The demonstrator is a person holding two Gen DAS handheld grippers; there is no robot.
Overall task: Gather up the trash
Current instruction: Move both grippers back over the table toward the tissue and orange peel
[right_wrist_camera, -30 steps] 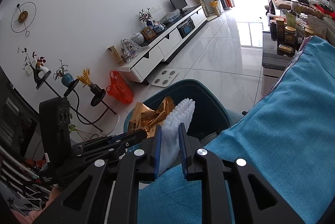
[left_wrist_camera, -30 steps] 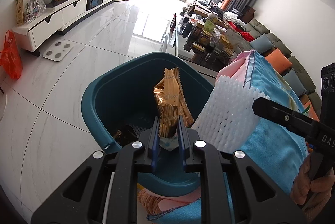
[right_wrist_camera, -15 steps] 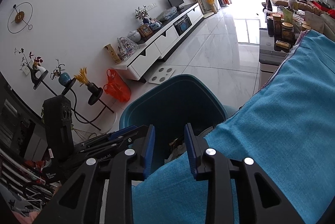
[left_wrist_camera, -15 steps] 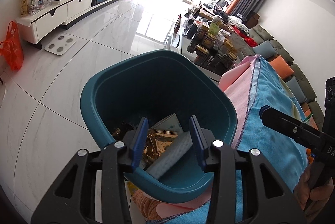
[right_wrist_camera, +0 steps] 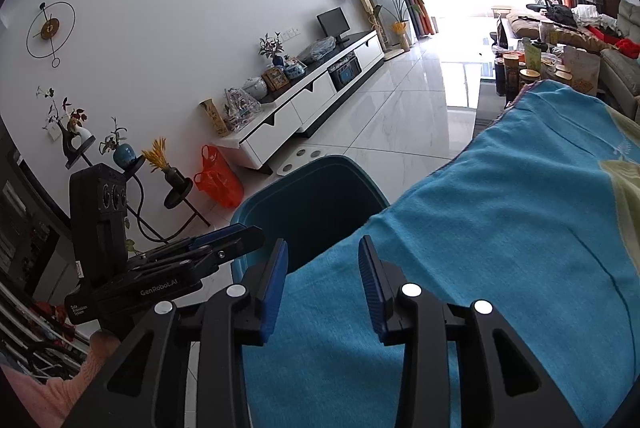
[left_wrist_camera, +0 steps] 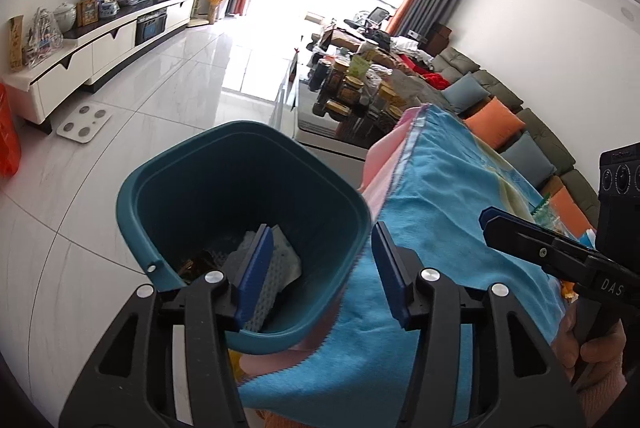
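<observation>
Left wrist view: my left tool (left_wrist_camera: 322, 270) hangs wide and empty over the teal bin (left_wrist_camera: 168, 183), its jaws just opened to drop trash. Inside lie one white foam net (left_wrist_camera: 276, 260) and one gold wrapper (left_wrist_camera: 196, 264). My right tool (right_wrist_camera: 322, 286), also freshly parted and empty, hovers above the single blue towel (right_wrist_camera: 500, 228) covering the table beside the bin.
</observation>
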